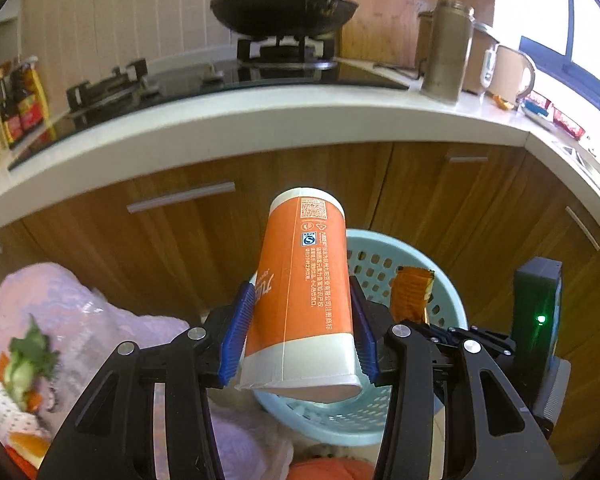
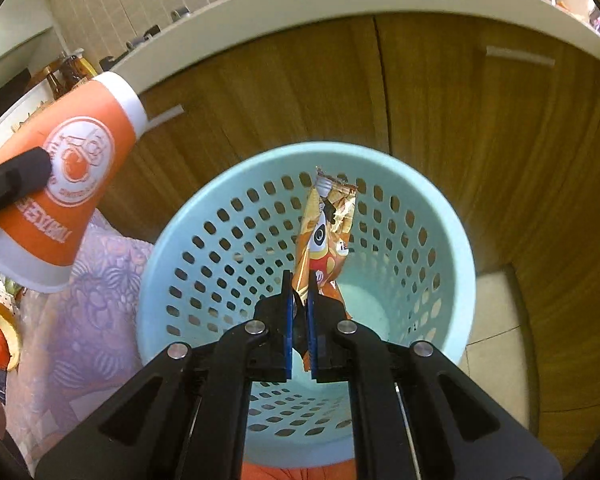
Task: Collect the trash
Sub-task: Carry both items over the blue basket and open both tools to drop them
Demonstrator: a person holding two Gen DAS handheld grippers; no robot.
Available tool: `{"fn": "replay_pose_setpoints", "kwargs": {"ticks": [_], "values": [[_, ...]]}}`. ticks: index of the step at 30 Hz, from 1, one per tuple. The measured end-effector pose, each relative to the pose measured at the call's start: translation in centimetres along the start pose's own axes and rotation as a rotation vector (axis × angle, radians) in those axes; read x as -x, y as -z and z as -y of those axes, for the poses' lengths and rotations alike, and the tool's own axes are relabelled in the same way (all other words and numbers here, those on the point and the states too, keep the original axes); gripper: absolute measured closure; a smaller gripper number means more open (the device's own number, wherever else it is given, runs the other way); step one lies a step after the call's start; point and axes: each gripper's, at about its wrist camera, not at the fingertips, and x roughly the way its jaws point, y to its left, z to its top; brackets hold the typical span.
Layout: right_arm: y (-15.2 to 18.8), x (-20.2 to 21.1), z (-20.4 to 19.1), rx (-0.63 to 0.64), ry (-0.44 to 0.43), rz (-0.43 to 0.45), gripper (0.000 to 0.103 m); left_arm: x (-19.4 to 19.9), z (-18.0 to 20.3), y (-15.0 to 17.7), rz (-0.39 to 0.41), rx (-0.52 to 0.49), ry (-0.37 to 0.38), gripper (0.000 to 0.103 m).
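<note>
**Cup and wrapper held at the basket**

An orange paper cup (image 1: 302,292) is being gripped at centre frame by the left gripper (image 1: 300,320), its blue pads (image 1: 236,332) pressing both sides, base pointing away. Behind it, at lower centre, a pale blue perforated basket (image 1: 444,280) is being shown. In the right wrist view, a crumpled orange snack wrapper (image 2: 324,236) is being pinched by the right gripper (image 2: 299,312), fingers narrowly closed, over the basket's opening. Wooden cabinet doors (image 2: 440,88) are being seen behind.
</note>
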Motion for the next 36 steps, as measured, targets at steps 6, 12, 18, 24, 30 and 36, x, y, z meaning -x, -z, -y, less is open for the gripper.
{"fn": "replay_pose_setpoints", "kwargs": {"ticks": [6, 12, 18, 24, 30, 36], "values": [[0.0, -0.5, 1.2, -0.016, -0.041, -0.007, 0.074, -2.0, -1.2, 0.3, -0.039, 0.055, 0.018, 0.058], [-0.6, 0.6, 1.8, -0.02, -0.042, 0.033, 0.047, -3.4, -0.6, 0.4, -0.059, 0.047, 0.024, 0.057], [-1.1, 2.4, 3.1, -0.083, -0.041, 0.065, 0.047, -4.8, 0.0, 1.0, -0.11, 0.03, 0.022, 0.05], [-1.4, 4.6, 2.4, -0.071, -0.031, 0.106, 0.047, -2.8, 0.2, 1.4, -0.076, 0.011, 0.008, 0.047], [-1.2, 7.3, -0.5, -0.009, -0.044, 0.148, 0.047, 2.2, -0.4, 2.1, 0.007, 0.005, 0.002, 0.047], [-0.6, 9.9, -4.7, 0.078, -0.075, 0.179, 0.047, 7.9, -1.9, 3.0, 0.09, 0.054, -0.011, 0.047]]}}
